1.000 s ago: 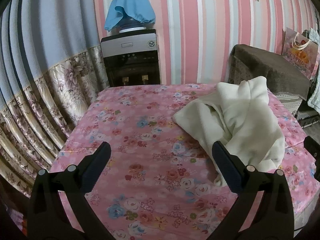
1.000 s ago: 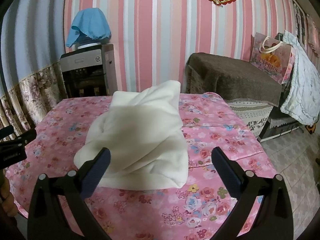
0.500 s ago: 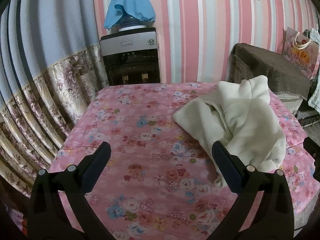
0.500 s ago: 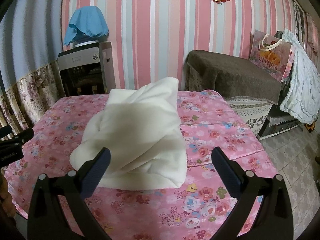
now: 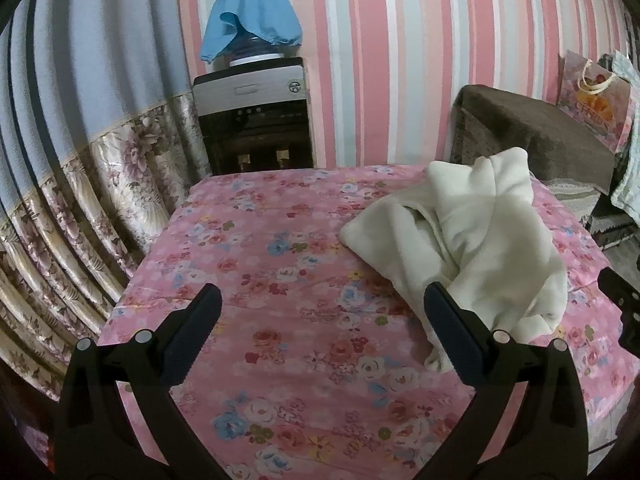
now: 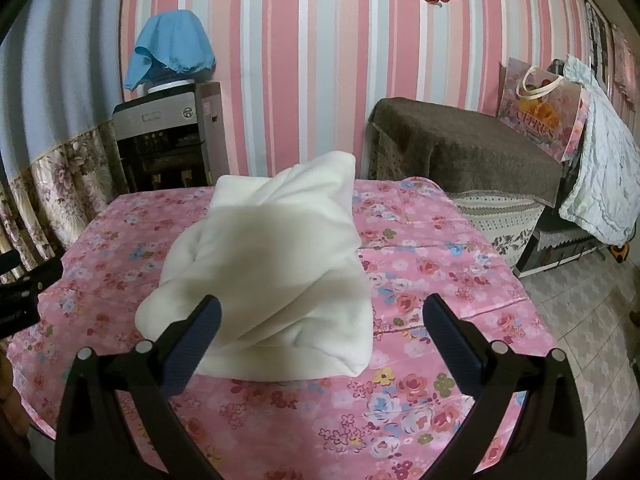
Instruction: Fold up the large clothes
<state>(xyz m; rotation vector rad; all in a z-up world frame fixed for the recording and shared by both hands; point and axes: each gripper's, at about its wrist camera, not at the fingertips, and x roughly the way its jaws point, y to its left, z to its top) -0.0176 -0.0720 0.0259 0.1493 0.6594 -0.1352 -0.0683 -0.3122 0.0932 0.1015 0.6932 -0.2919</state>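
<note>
A cream-white garment (image 5: 476,240) lies in a crumpled heap on the right half of a table with a pink flowered cloth (image 5: 260,280). It also shows in the right wrist view (image 6: 272,264), straight ahead. My left gripper (image 5: 320,304) is open and empty above the table's bare left part, with the heap just beyond its right finger. My right gripper (image 6: 320,312) is open and empty, hovering in front of the heap's near edge. The right gripper's tip (image 5: 620,300) shows at the right edge of the left wrist view.
A water dispenser (image 5: 256,120) with a blue cloth on top stands behind the table against the striped wall. A brown-covered cabinet (image 6: 460,148) with a gift bag (image 6: 540,112) stands at the back right. Curtains (image 5: 80,160) hang left. Tiled floor (image 6: 592,300) lies right.
Both grippers have crept a little forward toward the garment; the heap looks slightly nearer in the right wrist view. Both grippers stay open and the garment has not moved.
</note>
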